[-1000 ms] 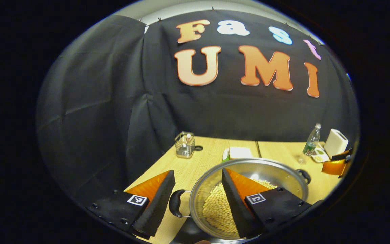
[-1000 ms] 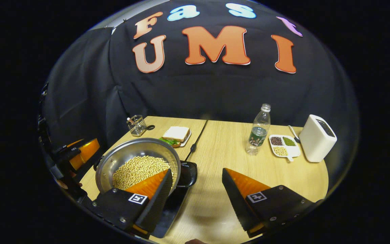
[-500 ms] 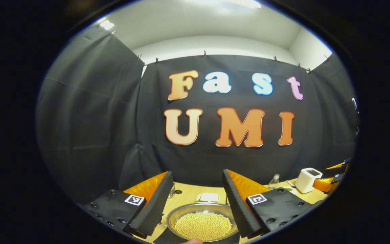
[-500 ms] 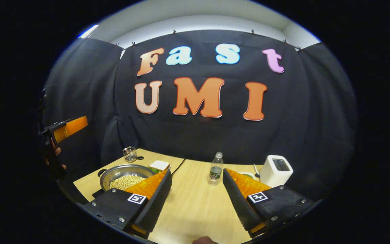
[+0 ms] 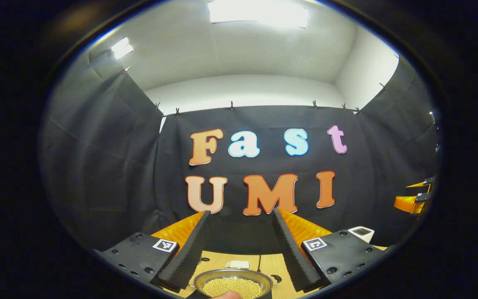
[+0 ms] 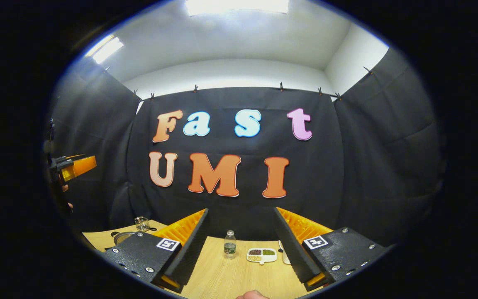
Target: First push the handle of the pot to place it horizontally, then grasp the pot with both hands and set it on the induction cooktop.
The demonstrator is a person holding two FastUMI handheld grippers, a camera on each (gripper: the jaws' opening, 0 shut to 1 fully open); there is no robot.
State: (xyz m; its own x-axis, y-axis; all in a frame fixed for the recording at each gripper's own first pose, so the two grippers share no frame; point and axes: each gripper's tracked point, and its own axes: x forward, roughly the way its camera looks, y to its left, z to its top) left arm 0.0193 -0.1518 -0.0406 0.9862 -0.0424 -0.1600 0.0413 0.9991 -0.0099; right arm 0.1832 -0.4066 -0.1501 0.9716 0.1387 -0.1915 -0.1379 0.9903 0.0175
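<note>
The steel pot (image 5: 232, 279), full of pale beans, sits low in the left gripper view, far below and ahead of my left gripper (image 5: 241, 212). That gripper is open and holds nothing. In the right gripper view only a bit of the pot's rim (image 6: 122, 236) peeks out beside my left finger. My right gripper (image 6: 241, 210) is open too, high above the wooden table (image 6: 222, 278). The left gripper (image 6: 75, 166) hangs at the far left there, held by a hand (image 6: 64, 195). The right gripper (image 5: 413, 199) appears at the far right of the left gripper view.
On the table stand a water bottle (image 6: 230, 245), a divided dish of beans (image 6: 262, 255), a wire holder (image 6: 141, 224), a white box-shaped appliance (image 5: 361, 233) and a plate with a sandwich (image 5: 239, 264) behind the pot. Black cloth walls close the booth on three sides.
Both grippers have lifted up and drawn back from the pot, staying open. The pot and table have sunk to the bottom of both views, and the ceiling now shows.
</note>
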